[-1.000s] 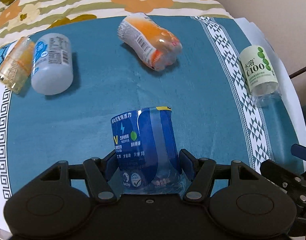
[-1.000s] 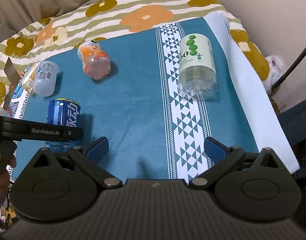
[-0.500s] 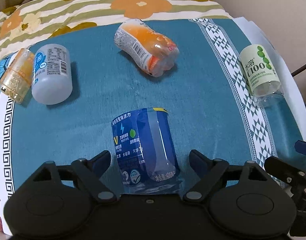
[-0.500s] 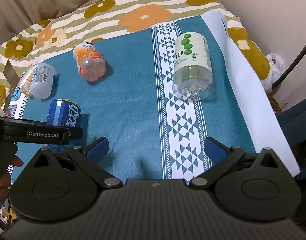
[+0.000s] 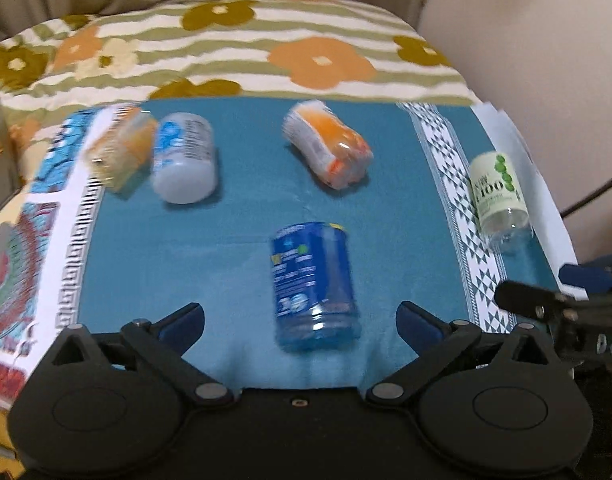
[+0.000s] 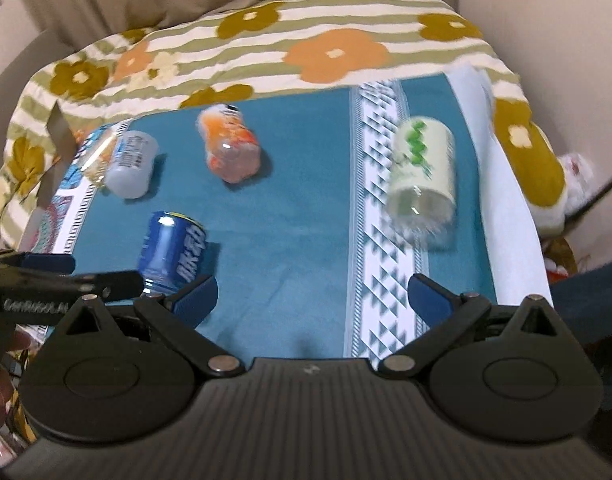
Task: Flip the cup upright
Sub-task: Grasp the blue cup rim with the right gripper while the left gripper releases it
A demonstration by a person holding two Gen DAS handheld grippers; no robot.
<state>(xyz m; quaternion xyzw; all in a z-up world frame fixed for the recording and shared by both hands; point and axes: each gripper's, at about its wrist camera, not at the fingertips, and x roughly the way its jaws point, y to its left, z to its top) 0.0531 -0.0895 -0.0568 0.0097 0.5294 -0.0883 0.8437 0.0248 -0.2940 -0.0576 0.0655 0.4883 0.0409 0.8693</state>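
A blue labelled plastic cup [image 5: 314,284] stands upright on the teal cloth [image 5: 233,216], just ahead of my left gripper [image 5: 299,320], which is open and empty, its jaws wide apart on either side of the cup and clear of it. The cup also shows in the right wrist view [image 6: 173,252] at the left. My right gripper [image 6: 313,294] is open and empty over the cloth. A green-and-white cup [image 6: 422,184] lies on its side ahead of it to the right; it also shows in the left wrist view [image 5: 500,196].
An orange cup [image 5: 328,149], a white cup [image 5: 183,160] and a yellow-clear cup [image 5: 119,154] lie on their sides at the back. A floral blanket [image 5: 306,48] lies beyond the cloth. A wall stands on the right. The other gripper [image 5: 566,304] shows at the right edge.
My left gripper has let go of the blue cup, opened wide and drawn back and up; the cup stays standing. My right gripper has also pulled back a little.
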